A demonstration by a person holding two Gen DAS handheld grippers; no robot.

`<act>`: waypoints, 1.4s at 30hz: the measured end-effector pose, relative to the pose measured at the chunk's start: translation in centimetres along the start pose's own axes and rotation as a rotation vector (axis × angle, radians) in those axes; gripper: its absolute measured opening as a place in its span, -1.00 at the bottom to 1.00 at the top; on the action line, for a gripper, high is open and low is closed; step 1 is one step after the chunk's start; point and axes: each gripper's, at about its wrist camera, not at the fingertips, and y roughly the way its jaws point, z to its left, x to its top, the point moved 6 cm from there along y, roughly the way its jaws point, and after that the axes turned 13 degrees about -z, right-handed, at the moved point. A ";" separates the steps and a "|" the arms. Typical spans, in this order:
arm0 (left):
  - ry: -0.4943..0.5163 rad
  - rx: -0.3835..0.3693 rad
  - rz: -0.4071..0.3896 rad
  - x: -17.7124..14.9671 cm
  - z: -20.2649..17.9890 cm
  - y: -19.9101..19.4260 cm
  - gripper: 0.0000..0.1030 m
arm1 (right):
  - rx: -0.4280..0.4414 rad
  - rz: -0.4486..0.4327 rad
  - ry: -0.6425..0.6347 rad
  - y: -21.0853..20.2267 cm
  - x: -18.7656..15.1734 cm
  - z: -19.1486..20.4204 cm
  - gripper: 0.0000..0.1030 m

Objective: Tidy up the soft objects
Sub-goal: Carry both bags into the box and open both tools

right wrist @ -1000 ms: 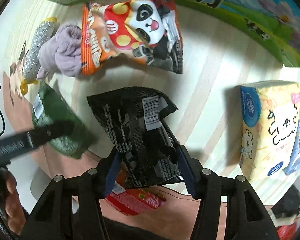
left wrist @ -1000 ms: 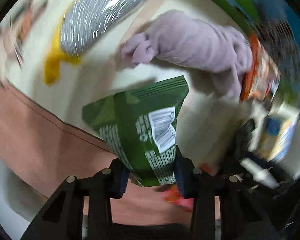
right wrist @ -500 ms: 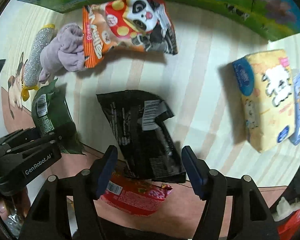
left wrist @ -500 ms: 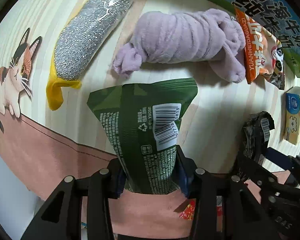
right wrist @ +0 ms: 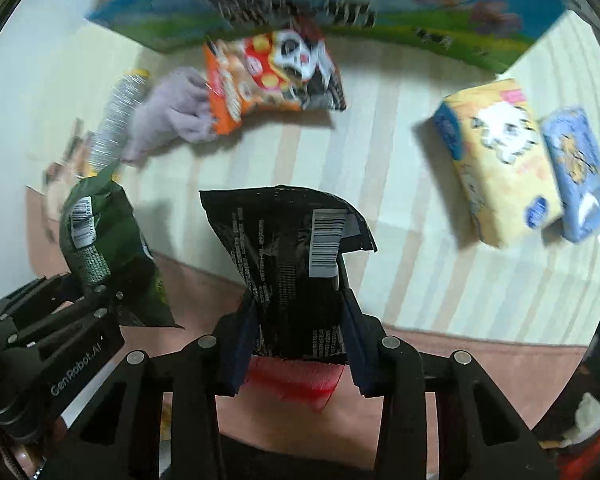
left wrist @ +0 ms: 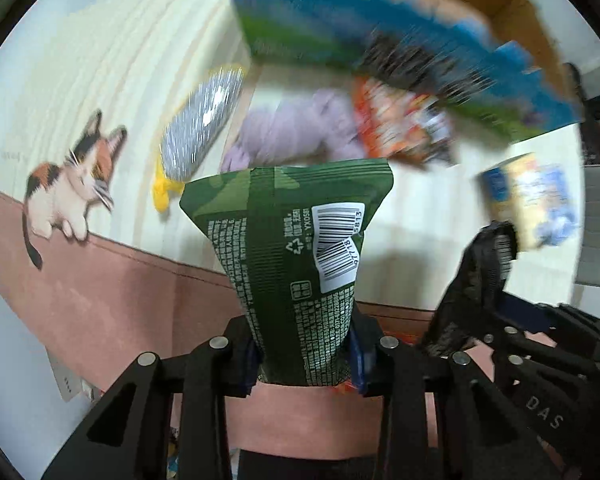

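My left gripper (left wrist: pixel 304 356) is shut on a green snack bag (left wrist: pixel 296 248) and holds it above the mat; the bag also shows in the right wrist view (right wrist: pixel 100 248). My right gripper (right wrist: pixel 298 340) is shut on a black snack bag (right wrist: pixel 292 248), lifted off the mat; it also shows in the left wrist view (left wrist: pixel 476 280). On the mat lie a purple plush cloth (left wrist: pixel 292 128), a silver and yellow sponge (left wrist: pixel 196 132), an orange panda snack bag (right wrist: pixel 272 76), a yellow tissue pack (right wrist: pixel 496 160) and a blue tissue pack (right wrist: pixel 580 172).
A large blue and green carton (right wrist: pixel 340 4) stands at the back of the mat. A red packet (right wrist: pixel 296 380) lies under my right gripper. The striped mat (right wrist: pixel 400 240) has a cat print (left wrist: pixel 68 184) at its left and a pink border (left wrist: pixel 100 292) at the front.
My right gripper has shut on the black bag and lifted it. My left gripper has lifted the green bag and tilted up, so the carton now fills the top of its view.
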 end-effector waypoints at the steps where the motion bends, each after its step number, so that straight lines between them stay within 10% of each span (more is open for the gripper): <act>1: 0.002 -0.014 -0.027 0.7 -0.3 -1.5 -0.39 | 0.015 -0.013 0.007 -1.3 0.3 0.0 -0.19; 14: 0.182 -0.142 -0.138 18.3 -8.4 -9.0 -0.38 | 0.058 -0.246 0.062 -15.9 16.1 -2.1 -0.19; 25: 0.268 -0.235 0.096 31.7 -12.9 3.1 -0.38 | -0.089 -0.158 0.141 -6.0 30.6 -5.8 -0.19; 42: 0.291 -0.272 0.245 35.9 -16.0 10.6 -0.37 | -0.188 -0.122 0.189 1.2 37.9 -9.7 -0.07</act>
